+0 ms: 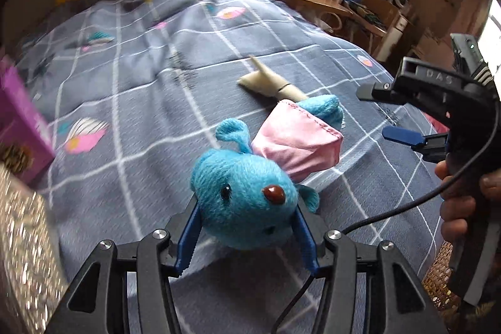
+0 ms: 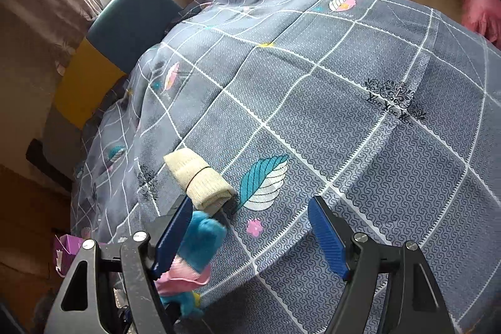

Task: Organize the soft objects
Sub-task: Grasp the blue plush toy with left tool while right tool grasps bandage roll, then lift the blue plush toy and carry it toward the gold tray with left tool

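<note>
While the blue plush (image 1: 247,202) in its pink skirt (image 1: 294,143) lies on the checked bedspread (image 1: 131,77), the left tongs (image 1: 247,240) pinch its head between their blue pads. Just beyond its feet rests a cream roll (image 2: 200,180) bound with a black band. The right tongs (image 2: 250,237) hover wide apart, gripping nothing. A purple box (image 1: 22,121) stands at the bed's left edge.
</note>
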`<act>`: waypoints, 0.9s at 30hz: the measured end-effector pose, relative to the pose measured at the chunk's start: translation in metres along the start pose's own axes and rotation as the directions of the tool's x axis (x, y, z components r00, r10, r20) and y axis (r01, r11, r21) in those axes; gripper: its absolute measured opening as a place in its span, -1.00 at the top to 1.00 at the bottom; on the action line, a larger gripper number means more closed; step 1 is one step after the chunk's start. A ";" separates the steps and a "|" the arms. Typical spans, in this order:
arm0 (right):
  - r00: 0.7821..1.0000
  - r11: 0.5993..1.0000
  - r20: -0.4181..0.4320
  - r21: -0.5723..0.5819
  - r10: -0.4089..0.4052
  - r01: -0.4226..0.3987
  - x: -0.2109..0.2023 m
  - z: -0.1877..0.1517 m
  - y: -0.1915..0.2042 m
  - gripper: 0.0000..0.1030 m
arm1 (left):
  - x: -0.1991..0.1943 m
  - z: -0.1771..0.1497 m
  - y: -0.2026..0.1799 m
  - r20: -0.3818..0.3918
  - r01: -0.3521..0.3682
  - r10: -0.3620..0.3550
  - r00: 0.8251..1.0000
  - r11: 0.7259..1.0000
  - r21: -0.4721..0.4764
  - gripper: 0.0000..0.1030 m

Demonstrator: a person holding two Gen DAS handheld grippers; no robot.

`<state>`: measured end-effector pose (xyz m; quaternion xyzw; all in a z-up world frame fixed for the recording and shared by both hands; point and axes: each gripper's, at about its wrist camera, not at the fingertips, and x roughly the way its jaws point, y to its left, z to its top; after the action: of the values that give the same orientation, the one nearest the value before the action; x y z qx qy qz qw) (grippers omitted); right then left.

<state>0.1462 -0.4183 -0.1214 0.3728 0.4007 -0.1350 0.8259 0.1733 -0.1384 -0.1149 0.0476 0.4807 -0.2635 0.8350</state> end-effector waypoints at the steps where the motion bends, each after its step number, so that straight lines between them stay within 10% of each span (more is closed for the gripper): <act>1: 1.000 1.000 -0.019 -0.017 -0.011 0.010 0.004 -0.002 0.003 -0.50 | -0.005 -0.005 0.004 0.008 -0.007 0.007 1.000 1.000 -0.013 -0.06; 16: 0.965 0.846 -0.140 -0.520 -0.222 0.119 0.110 0.020 0.095 -0.48 | -0.014 -0.047 0.022 -0.011 -0.038 0.038 0.999 0.999 -0.036 -0.07; 19: 0.949 0.815 -0.158 -0.562 -0.275 0.143 0.127 0.017 0.099 0.13 | -0.013 -0.046 0.024 -0.011 -0.033 0.032 0.999 0.998 -0.045 -0.07; 27: 0.941 0.757 -0.129 -0.632 -0.312 0.165 0.092 -0.007 0.093 0.22 | -0.012 -0.043 0.026 -0.015 -0.024 0.023 1.000 0.997 -0.077 -0.06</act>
<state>0.2500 -0.3422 -0.1472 0.0431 0.5583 -0.0590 0.8264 0.1479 -0.0967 -0.1325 0.0229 0.4957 -0.2348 0.8358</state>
